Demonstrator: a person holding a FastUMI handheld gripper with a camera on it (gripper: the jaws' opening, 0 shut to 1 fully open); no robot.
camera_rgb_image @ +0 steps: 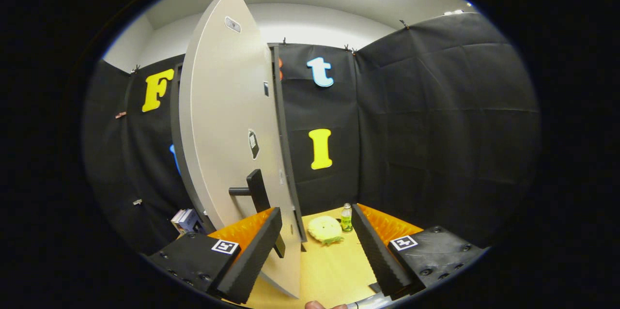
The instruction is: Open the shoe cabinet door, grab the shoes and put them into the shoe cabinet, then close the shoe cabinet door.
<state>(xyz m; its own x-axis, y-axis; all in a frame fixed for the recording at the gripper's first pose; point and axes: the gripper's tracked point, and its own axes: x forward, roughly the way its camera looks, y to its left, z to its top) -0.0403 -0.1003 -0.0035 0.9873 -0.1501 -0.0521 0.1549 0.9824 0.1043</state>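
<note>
Gripper view, pale grey cabinet door (227, 120) ajar w/ dark handle (256, 193), hand-held gripper (317, 246) released

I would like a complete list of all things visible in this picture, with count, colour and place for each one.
cabinet door: one, light grey, swung open, its edge between the fingers and close to the left one
door handle: one, black, on the door's face, just above the left finger
table: one, light wood, under and ahead of the fingers
yellow object: one, pale yellow, round, on the table beyond the fingers; what it is I cannot tell
bottle: one, clear with greenish contents, upright beside the yellow object
books: small stack, mixed colours, behind the door, to its left
fingertip: one, the person's, below the fingers
gripper: one, fingers spread wide, open, holding nothing
</note>
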